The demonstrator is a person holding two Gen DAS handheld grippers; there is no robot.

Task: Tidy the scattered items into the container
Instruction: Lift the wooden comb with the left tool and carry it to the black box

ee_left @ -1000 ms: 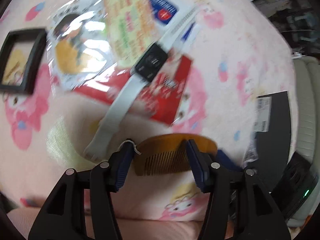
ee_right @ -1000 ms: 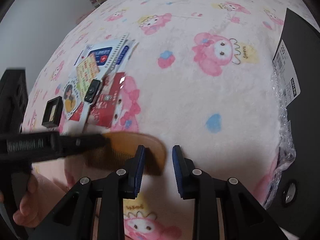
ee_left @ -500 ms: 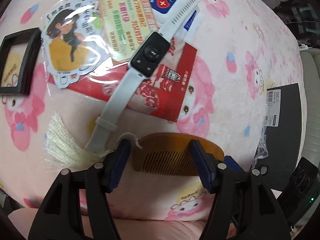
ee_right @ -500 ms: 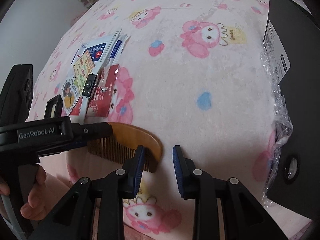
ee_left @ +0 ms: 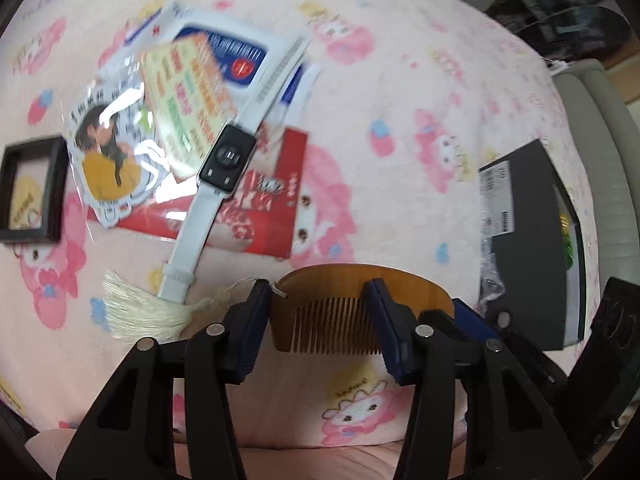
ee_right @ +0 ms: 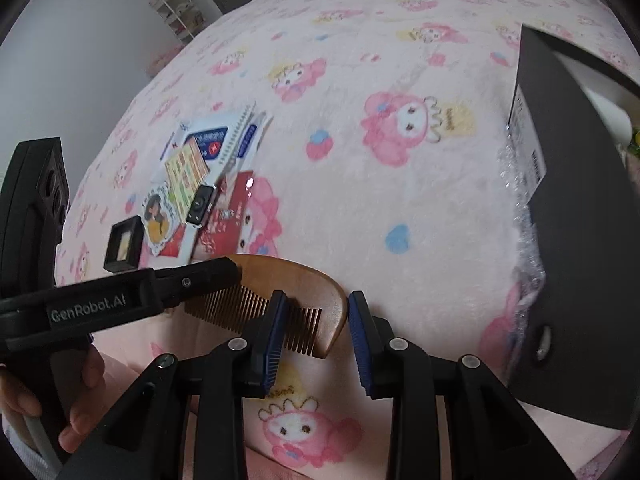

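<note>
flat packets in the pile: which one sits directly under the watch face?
The yellow-green printed card: the smartwatch face overlaps its lower corner. The red packet lies under the strap; the blue-and-white packet is farther back.

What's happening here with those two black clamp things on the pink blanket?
A person is tidying loose things into the dark box. Both handheld grippers are at a wooden comb: the left gripper brackets its toothed middle, and the right gripper straddles its end, both open. A white watch and several cards lie untouched beyond.
</note>
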